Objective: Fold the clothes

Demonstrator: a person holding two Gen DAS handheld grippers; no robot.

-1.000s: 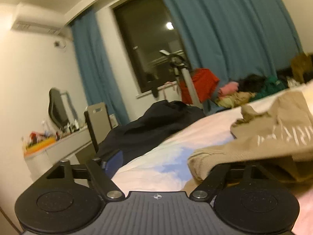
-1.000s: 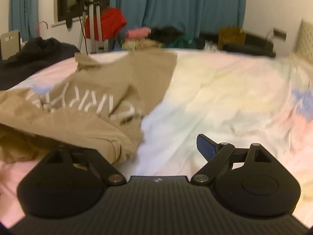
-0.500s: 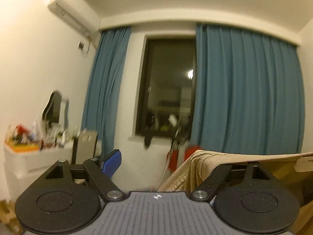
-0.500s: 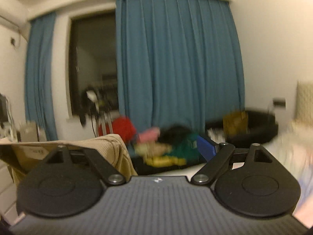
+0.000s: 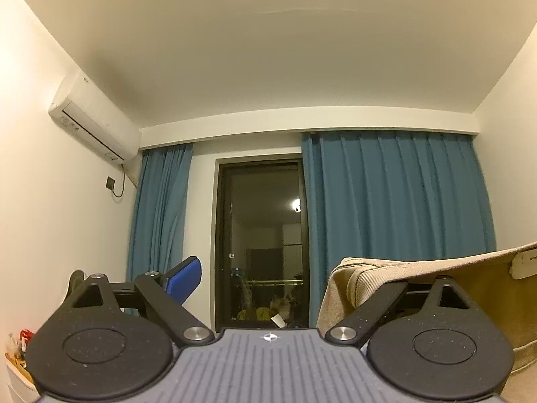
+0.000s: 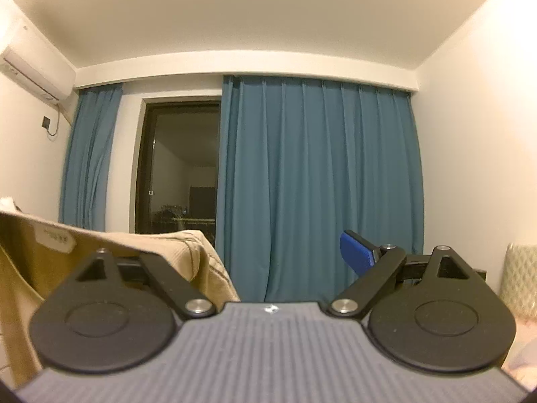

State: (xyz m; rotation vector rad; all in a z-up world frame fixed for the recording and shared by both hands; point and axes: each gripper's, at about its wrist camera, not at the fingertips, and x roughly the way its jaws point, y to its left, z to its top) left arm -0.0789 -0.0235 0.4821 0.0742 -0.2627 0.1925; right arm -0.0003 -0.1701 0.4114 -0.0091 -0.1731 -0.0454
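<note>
1. The tan garment (image 5: pixel 359 278) is held up in the air, stretched between both tongs. A white label (image 5: pixel 523 262) shows on its top edge, in front of the blue curtains (image 5: pixel 396 218).
2. Left tongs (image 5: pixel 268 282): jaws spread. The outer blue pad (image 5: pixel 184 278) is bare. The inner finger is hidden under the cloth, so the hold can't be seen.
3. Right tongs (image 6: pixel 261 258): same mirrored, with jaws apart and cloth over the inner side.
4. The bed is out of view in both pictures.
5. Handling: soft, ribbed knit, light and limp. It sags between the holds and could slide off a single finger.
6. Best hold, judged: pinch the top edge at the shoulder seams on either side of the label, and keep it taut.
</note>
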